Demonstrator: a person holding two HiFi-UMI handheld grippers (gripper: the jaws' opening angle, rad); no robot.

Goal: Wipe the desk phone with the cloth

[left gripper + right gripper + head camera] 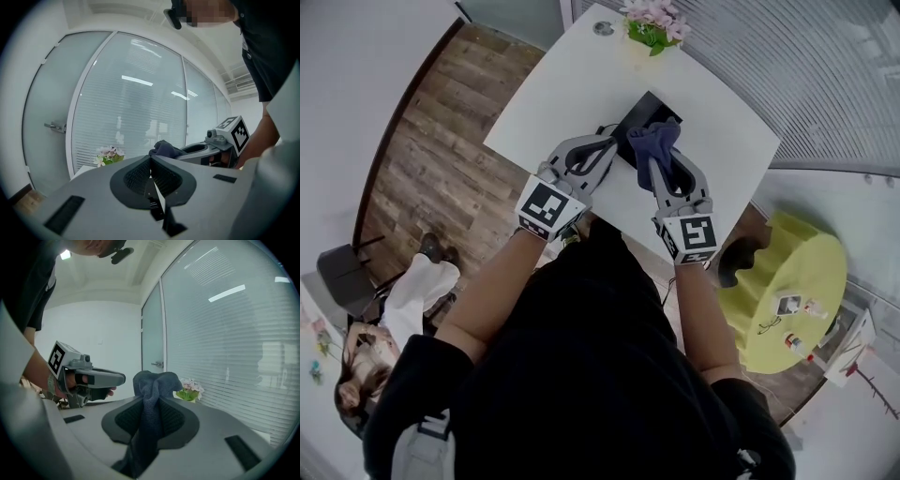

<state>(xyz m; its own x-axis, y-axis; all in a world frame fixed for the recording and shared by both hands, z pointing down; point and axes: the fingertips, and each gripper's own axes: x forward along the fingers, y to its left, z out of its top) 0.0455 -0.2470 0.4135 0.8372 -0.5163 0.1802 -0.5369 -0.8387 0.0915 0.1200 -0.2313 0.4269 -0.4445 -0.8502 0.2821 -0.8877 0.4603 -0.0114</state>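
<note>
The phone point(641, 112), a single black set, sits on the white table point(572, 84) just ahead of both grippers, between them and the flowers point(654, 23) at the far edge. One dark blue cloth point(654, 142) lies over the phone's near edge in the head view, bunched into a knot. The right gripper point(660, 161) has its jaws closed on it, with a wad standing up past the tips and a tail hanging below. Whether the cloth touches the phone I cannot tell, as neither gripper view shows the phone. The left gripper point(602, 152) is just beside the right one at the phone's near left corner, its jaws pressed together with nothing between them. As a judgement, the cloth is in hand and brought to the phone, but the wiping looks barely begun or not yet begun. Most of the black surface lies uncovered beyond the cloth, so the wiping itself is left to do. By count there are one phone, one cloth, two grippers, one bunch of flowers and one white table. A yellow round table point(811, 272) stands well apart at the right.
</note>
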